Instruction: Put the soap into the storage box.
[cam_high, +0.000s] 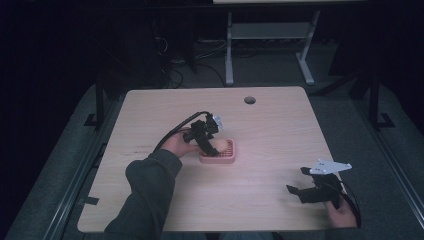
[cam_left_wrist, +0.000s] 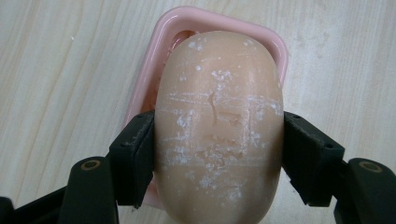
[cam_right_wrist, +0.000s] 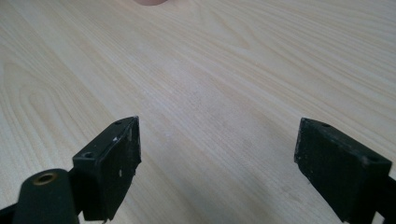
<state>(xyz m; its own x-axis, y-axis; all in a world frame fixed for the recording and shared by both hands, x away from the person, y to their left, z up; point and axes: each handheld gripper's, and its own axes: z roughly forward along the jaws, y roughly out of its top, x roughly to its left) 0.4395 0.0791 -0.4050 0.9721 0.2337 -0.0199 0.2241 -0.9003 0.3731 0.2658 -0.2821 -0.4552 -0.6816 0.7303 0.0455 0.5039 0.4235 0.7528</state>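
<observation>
A peach-coloured oval soap bar (cam_left_wrist: 218, 126), scuffed with white marks, is clamped between the jaws of my left gripper (cam_left_wrist: 218, 158), directly above a pink soap dish (cam_left_wrist: 163, 42). From the high view the left gripper (cam_high: 210, 145) points down over the pink soap dish (cam_high: 227, 157) near the table's middle, with the soap bar (cam_high: 218, 146) at the dish's left part. Whether the bar rests in the dish or hovers just above it I cannot tell. My right gripper (cam_high: 300, 186) is at the table's front right, low over bare wood. Its jaws stand wide apart in the right gripper view (cam_right_wrist: 217, 161), with nothing between them.
The light wooden table (cam_high: 280, 130) has a round cable hole (cam_high: 250, 100) near its far edge. A white desk frame (cam_high: 270, 45) and cables stand on the dark floor beyond. A pink edge of the dish (cam_right_wrist: 150, 2) peeks in at the top of the right gripper view.
</observation>
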